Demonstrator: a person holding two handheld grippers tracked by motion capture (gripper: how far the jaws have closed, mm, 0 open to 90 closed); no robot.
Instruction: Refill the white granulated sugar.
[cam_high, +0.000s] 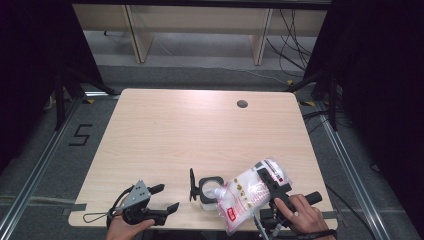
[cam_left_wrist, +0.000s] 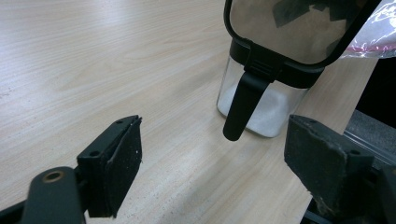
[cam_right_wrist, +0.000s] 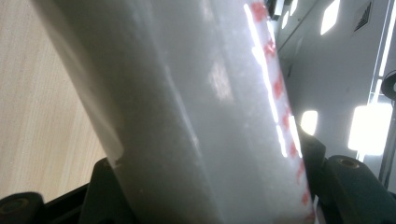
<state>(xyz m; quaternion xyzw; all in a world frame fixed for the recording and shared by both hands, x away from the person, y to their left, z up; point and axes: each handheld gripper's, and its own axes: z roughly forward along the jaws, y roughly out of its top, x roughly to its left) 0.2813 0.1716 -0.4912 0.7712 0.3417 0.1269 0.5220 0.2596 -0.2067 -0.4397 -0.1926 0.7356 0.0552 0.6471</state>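
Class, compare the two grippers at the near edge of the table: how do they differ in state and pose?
The right gripper is shut on the bag of white grains and tips it toward the container; the left gripper holds nothing. The left one's jaws stand open above the table, beside the container; the right one's jaws press the bag's sides. Both are hand-held with black jaws.

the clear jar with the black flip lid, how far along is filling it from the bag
Done: the clear square jar stands with its black hinged lid flipped open, and white granules already cover its bottom. In hand: the right tool grips the white plastic bag with red print, tilted over the jar's mouth. Left: finishing the pour and closing the lid; the open left tool waits nearby.
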